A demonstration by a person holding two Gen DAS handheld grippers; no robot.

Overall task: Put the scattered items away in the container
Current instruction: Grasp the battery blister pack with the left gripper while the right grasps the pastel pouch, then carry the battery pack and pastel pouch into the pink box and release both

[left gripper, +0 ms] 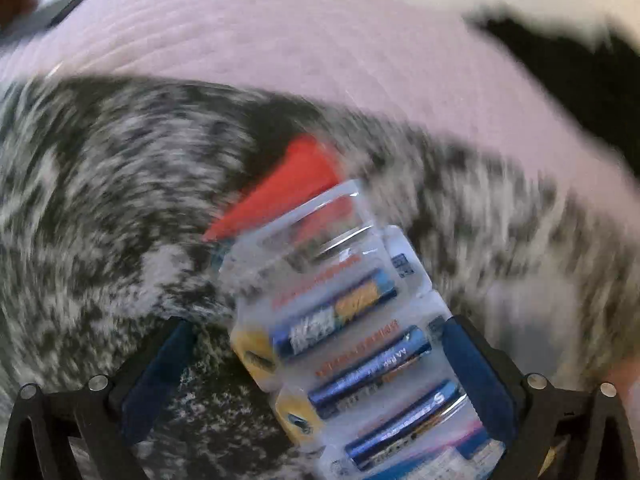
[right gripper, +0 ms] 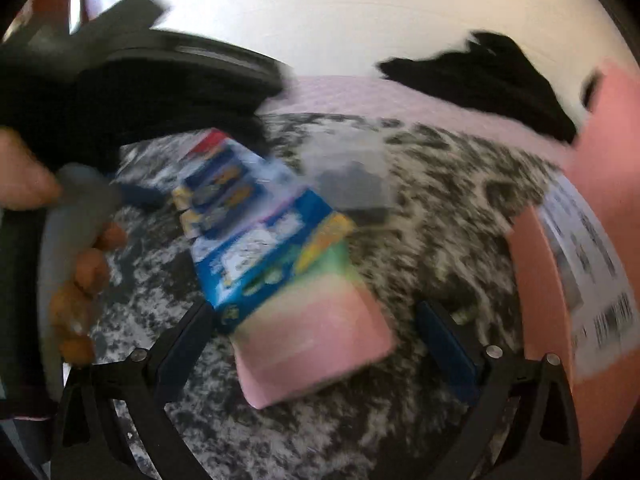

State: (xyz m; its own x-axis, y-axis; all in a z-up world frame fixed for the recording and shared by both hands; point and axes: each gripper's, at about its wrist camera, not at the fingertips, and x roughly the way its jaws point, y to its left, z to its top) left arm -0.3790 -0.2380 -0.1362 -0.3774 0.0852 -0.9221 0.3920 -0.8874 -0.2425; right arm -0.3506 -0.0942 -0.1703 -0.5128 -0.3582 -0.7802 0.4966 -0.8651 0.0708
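Left wrist view, strongly blurred by motion: left gripper point(left gripper: 316, 344) with blue pads spread wide, right pad point(left gripper: 476, 376) touching the edge of a battery blister pack point(left gripper: 356, 344), left pad well apart from it, so not clamped on the pack as far as can be seen. Pack tilted, lying over a speckled black-and-white surface point(left gripper: 100, 184), several blue batteries visible under clear plastic, red card end point(left gripper: 288, 188) at the far side. Beyond, a pale pink quilted cloth point(left gripper: 280, 40) and a black fabric item point(left gripper: 580, 80) at the upper right. Right wrist view, also blurred: right gripper point(right gripper: 316, 320) released, fingers wide apart, nothing between the pads. Just ahead of it the same battery pack point(right gripper: 256, 224), blue and pink printed card side facing here, near the left gripper seen at the left with a hand point(right gripper: 72, 240) around its handle. At the right edge a pink container point(right gripper: 560, 272) with a white barcode label. Contents of the container not visible. Small clear packet point(right gripper: 348, 176) behind the pack, too blurred to identify.
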